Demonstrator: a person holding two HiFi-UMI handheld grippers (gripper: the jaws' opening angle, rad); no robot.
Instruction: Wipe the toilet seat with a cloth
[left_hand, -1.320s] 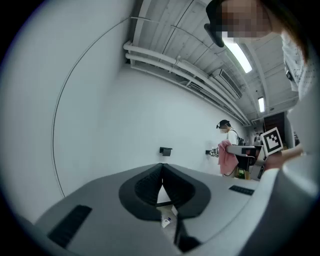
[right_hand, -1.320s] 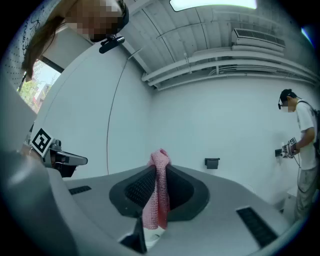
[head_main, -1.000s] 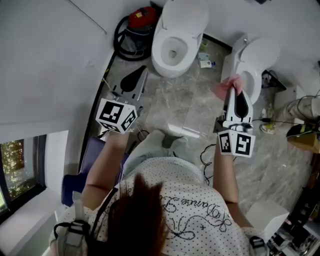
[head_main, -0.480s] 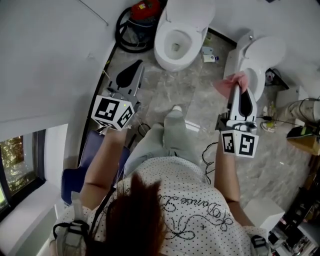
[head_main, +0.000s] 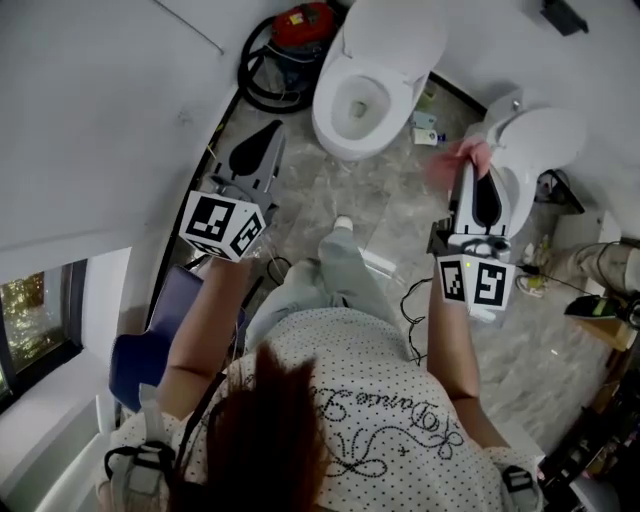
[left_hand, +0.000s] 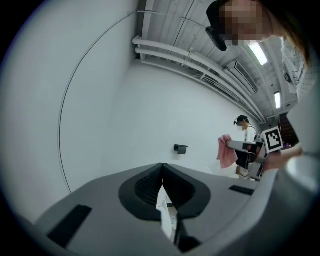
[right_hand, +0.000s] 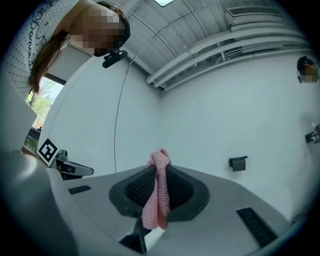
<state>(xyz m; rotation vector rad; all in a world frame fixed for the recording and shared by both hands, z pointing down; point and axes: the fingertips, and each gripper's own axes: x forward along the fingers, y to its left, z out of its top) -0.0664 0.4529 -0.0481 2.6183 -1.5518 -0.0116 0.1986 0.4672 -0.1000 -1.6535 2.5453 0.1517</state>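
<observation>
Two white toilets stand ahead on the marble floor. One toilet is at top centre with its seat down round the bowl. The other toilet is at the right. My right gripper is shut on a pink cloth, held up beside the right toilet's near rim. In the right gripper view the cloth hangs from the closed jaws of the right gripper. My left gripper is shut and empty, held to the left of the centre toilet. In its own view the left gripper points at a white wall.
A red vacuum cleaner with a black hose sits at the wall left of the centre toilet. Small bottles lie between the toilets. Cables trail on the floor. A paper holder hangs on the wall. Another person stands far off.
The person has stepped forward, one leg leading, so both toilets are nearer. The right gripper with the cloth now sits closer to the right toilet's rim. Both grippers stay shut.
</observation>
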